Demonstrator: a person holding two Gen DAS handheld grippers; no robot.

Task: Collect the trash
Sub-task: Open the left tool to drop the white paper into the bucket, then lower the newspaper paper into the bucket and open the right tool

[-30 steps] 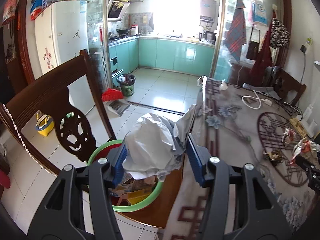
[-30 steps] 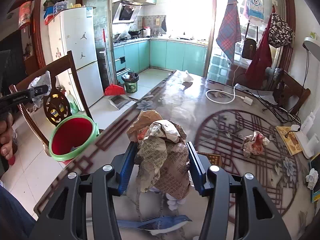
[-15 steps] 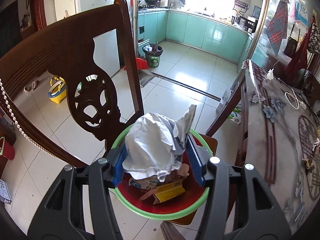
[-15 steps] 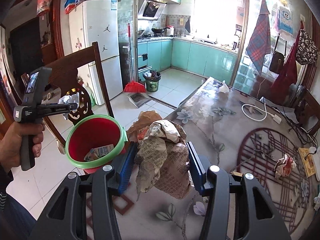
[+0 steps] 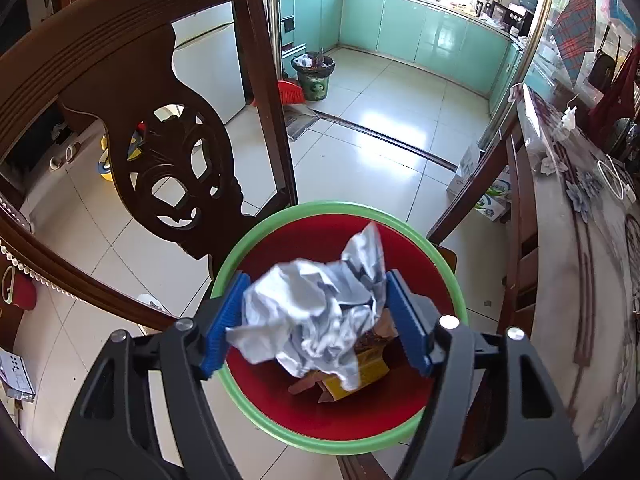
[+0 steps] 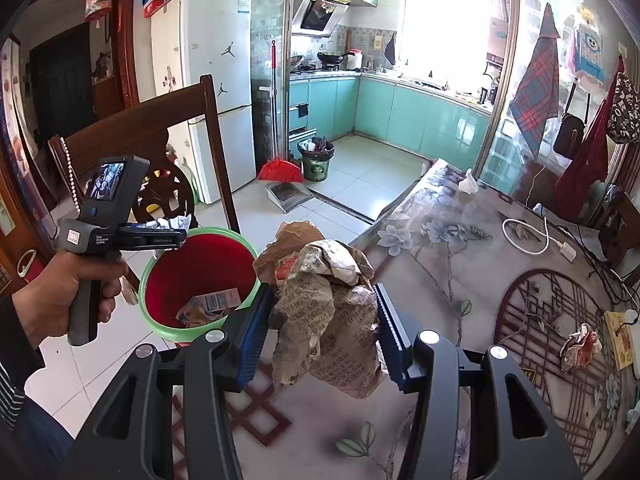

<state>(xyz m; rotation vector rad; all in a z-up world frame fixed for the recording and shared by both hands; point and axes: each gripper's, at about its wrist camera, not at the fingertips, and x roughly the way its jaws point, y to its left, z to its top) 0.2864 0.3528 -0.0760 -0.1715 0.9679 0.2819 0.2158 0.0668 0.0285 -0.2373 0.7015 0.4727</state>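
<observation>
The left hand-held gripper (image 5: 316, 320) hangs directly over a red bin (image 5: 360, 416) with a green rim, which stands on the seat of a dark wooden chair (image 5: 132, 92) beside the worktop (image 5: 576, 288). Its jaws are opening, and a crumpled ball of white paper (image 5: 316, 312) sits between the blue pads, above the bin's mouth; the paper's left edge is at the left pad and its right edge near the right pad, but whether either still presses on it cannot be told. Down in the bin lie a yellow wrapper (image 5: 364, 372) and some brown scraps. From the right wrist view, a person's left hand (image 6: 64, 296) grips the handle of that tool over the bin, with the white paper peeking out at its tip. The right hand-held gripper (image 6: 320, 328) is clamped at a middling width on a wad of brown printed paper (image 6: 332, 312), held above the worktop's near edge, just to the right of the bin. Further along the flower-patterned worktop, one more crumpled wrapper (image 6: 580, 346) with red marks lies on a round dark lattice mat (image 6: 560, 352), well apart from both tools. A white cable (image 6: 528, 236) lies coiled farther back.
</observation>
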